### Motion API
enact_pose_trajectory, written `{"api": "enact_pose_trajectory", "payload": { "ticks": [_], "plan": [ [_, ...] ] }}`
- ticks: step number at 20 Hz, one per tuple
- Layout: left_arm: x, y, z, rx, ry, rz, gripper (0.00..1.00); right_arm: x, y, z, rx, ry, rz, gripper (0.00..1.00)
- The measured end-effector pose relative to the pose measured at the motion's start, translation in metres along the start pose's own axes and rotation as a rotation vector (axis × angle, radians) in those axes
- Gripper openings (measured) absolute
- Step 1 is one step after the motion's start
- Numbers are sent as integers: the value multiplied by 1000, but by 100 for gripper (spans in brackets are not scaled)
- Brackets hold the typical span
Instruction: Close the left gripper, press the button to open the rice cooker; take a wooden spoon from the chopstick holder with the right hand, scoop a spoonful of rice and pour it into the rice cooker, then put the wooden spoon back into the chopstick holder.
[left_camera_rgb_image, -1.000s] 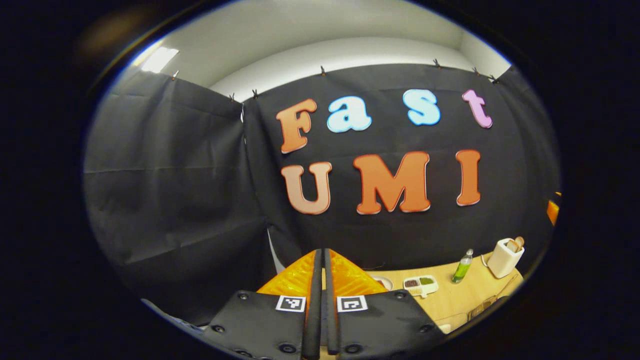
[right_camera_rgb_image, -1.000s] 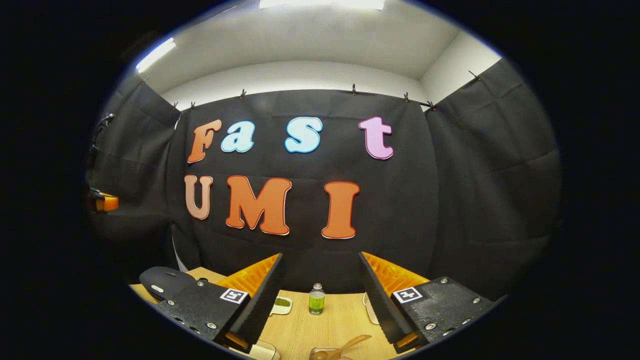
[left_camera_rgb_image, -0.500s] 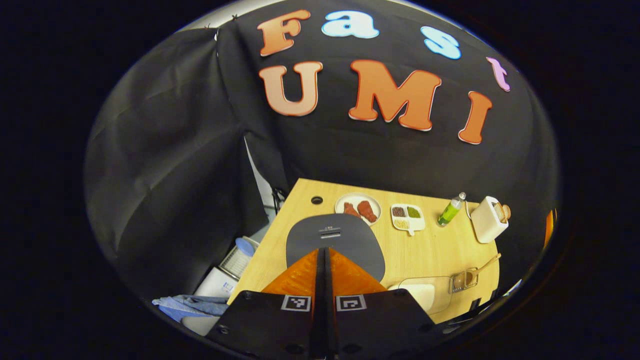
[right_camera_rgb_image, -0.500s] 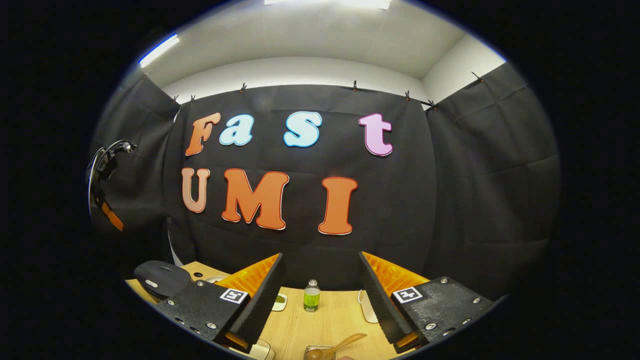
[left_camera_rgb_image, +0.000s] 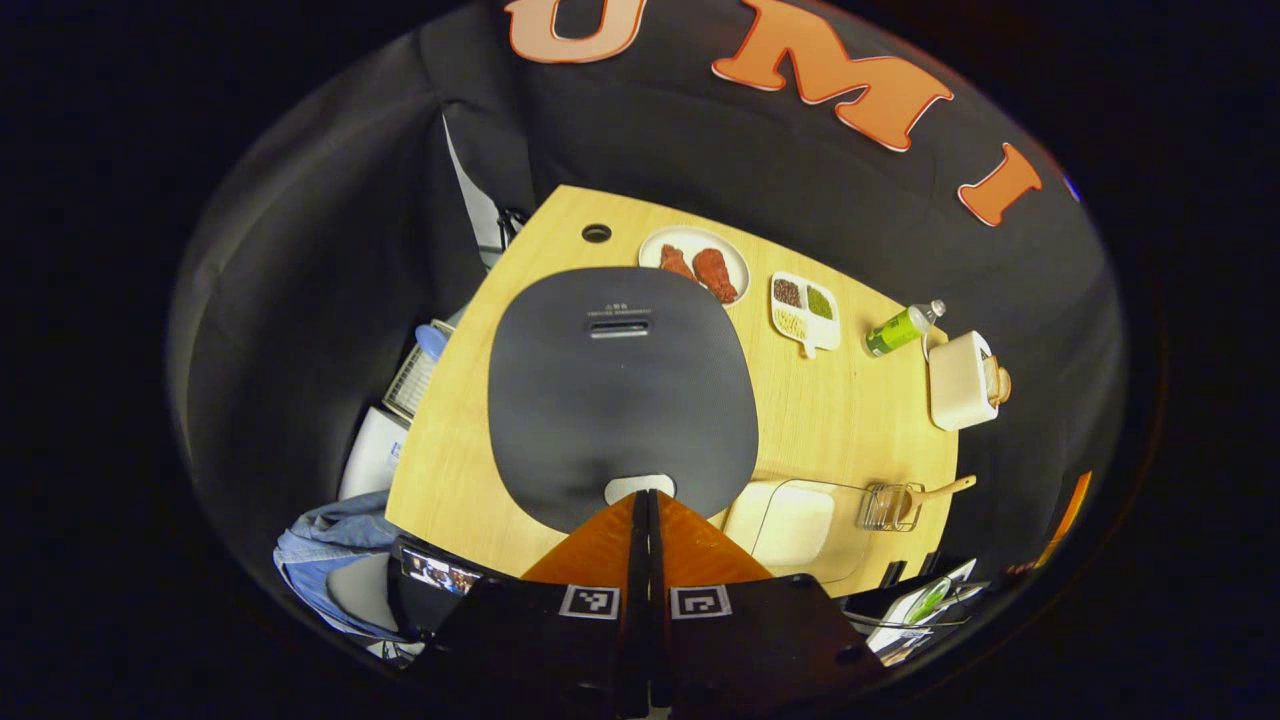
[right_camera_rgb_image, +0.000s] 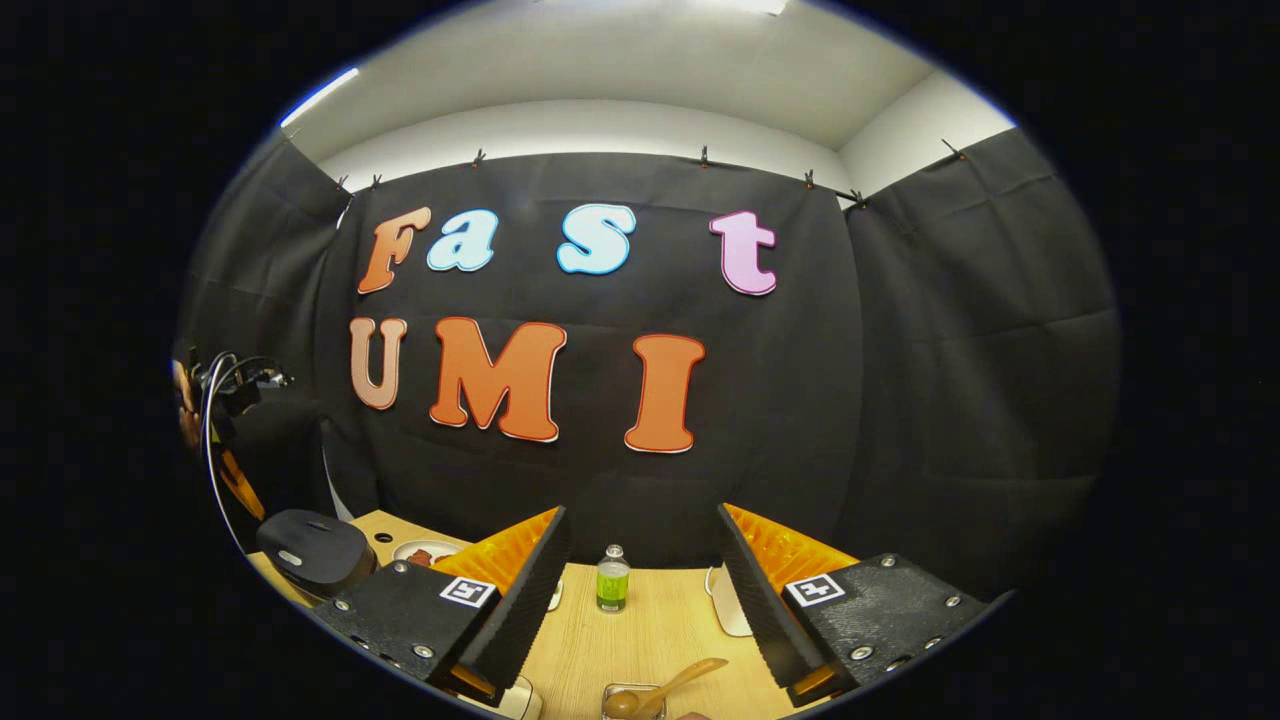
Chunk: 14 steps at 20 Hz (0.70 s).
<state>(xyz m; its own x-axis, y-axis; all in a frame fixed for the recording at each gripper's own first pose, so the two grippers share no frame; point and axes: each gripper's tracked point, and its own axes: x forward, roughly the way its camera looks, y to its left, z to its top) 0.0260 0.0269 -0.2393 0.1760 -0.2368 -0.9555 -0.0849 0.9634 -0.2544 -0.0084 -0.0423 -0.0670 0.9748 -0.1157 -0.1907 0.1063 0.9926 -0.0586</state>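
The dark grey rice cooker (left_camera_rgb_image: 620, 390) sits on the wooden table (left_camera_rgb_image: 850, 420) with its lid down, seen from above in the left gripper view. Its white button (left_camera_rgb_image: 638, 487) is at the lid's near edge. My left gripper (left_camera_rgb_image: 645, 497) is shut, tips right at that button; whether they touch it I cannot tell. A wooden spoon (left_camera_rgb_image: 940, 490) rests in a wire chopstick holder (left_camera_rgb_image: 885, 505) at the right. A white rice container (left_camera_rgb_image: 795, 520) stands beside the cooker. My right gripper (right_camera_rgb_image: 640, 512) is open and holds nothing, above the spoon (right_camera_rgb_image: 670, 688) and holder (right_camera_rgb_image: 625, 700). The cooker (right_camera_rgb_image: 310, 550) shows at its left.
Behind the cooker are a plate of red meat (left_camera_rgb_image: 695, 262), a divided dish of grains (left_camera_rgb_image: 805, 305), a green bottle (left_camera_rgb_image: 900, 328) (right_camera_rgb_image: 612, 580) and a white box with wooden pieces (left_camera_rgb_image: 958, 380). Blue cloth (left_camera_rgb_image: 330, 525) and clutter lie off the table's left edge.
The left gripper has tipped downward and moved over the cooker, bringing its shut tips to the button. The right gripper has barely moved and stays open.
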Motion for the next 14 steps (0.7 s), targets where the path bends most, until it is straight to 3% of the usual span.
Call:
{"api": "enact_pose_trajectory", "payload": {
  "ticks": [3,5,8,12,13,14],
  "plan": [
    [26,-2,-6,-37,89,-18,2,-3,-5,-12,-13,30,-24,90],
    [40,2,-8,-40,122,-14,5,-5,-8,-21,-11,56,-35,90],
    [57,4,-7,-46,151,-5,8,-6,-12,-34,-14,92,-58,90],
    [71,10,-10,-62,179,2,2,-7,-14,-46,-35,126,-68,89],
    [71,9,-10,-62,188,-6,9,-6,-12,-49,-35,136,-64,90],
    [69,10,-14,-62,191,-12,5,-5,-11,-52,-32,144,-58,90]
  ]
}}
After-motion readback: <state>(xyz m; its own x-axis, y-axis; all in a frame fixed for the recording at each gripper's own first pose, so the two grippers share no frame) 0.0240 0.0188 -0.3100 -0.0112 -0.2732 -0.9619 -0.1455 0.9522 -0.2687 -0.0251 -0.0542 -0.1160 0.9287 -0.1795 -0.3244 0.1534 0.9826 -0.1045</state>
